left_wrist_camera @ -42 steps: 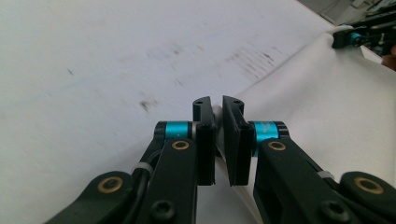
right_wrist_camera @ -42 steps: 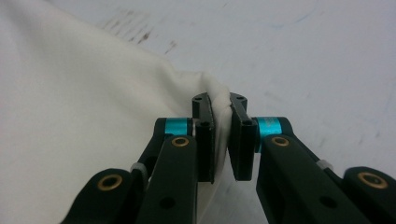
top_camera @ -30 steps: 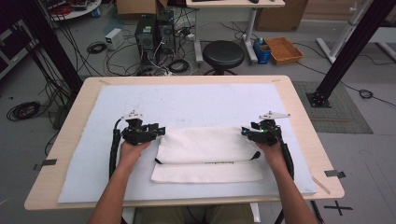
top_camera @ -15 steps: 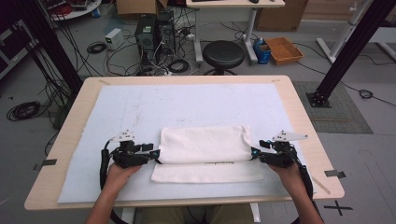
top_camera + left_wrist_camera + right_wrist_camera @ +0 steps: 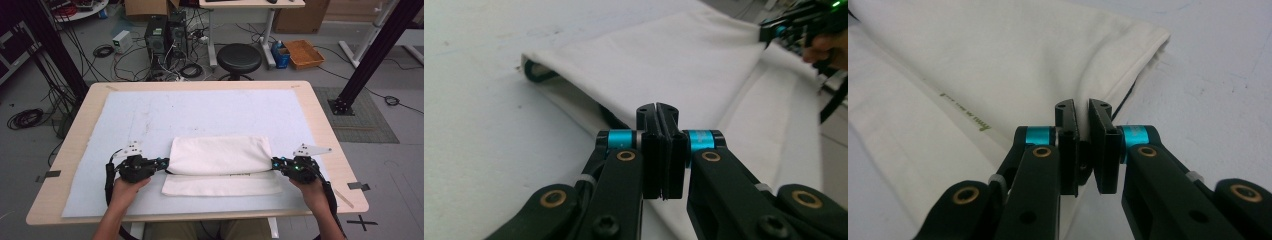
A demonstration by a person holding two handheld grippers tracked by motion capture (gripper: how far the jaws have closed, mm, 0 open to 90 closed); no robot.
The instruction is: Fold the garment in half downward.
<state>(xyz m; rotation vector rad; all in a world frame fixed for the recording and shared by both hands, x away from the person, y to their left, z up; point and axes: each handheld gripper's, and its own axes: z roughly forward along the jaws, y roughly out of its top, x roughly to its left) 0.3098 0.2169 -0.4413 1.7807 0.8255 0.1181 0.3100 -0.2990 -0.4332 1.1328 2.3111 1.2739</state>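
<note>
1. Both tongs lie low over the bench, one at each short end of a folded white cloth bag [image 5: 219, 156]; the left gripper [image 5: 165, 163] points inward at the bag's left end, the right gripper [image 5: 274, 162] at its right end.
2. Left gripper's jaws have just been closing; in the left gripper view its pads [image 5: 659, 150] stand pressed together, with the bag's edge running right under them. Whether any fabric is pinched between them cannot be told, since the pads hide the contact.
3. Right gripper's jaws have also just been closing; in the right gripper view a thin slit remains between the pads [image 5: 1087, 150], and the folded corner of the bag [image 5: 1013, 65] meets them there, apparently caught in the grip.
4. Bag's place: it lies flat on the pale mat [image 5: 200, 112] that covers the bench [image 5: 320, 120], nearer the front edge than the back and about midway between the left and right edges.
5. Its upper layer is folded over a lower flap [image 5: 222, 185] that juts out toward the front edge; a dark strap [image 5: 531, 70] peeks from the fold at the left end.
6. Each hand, left hand [image 5: 127, 187] and right hand [image 5: 312, 192], grips its tool from the front edge of the bench.
</note>
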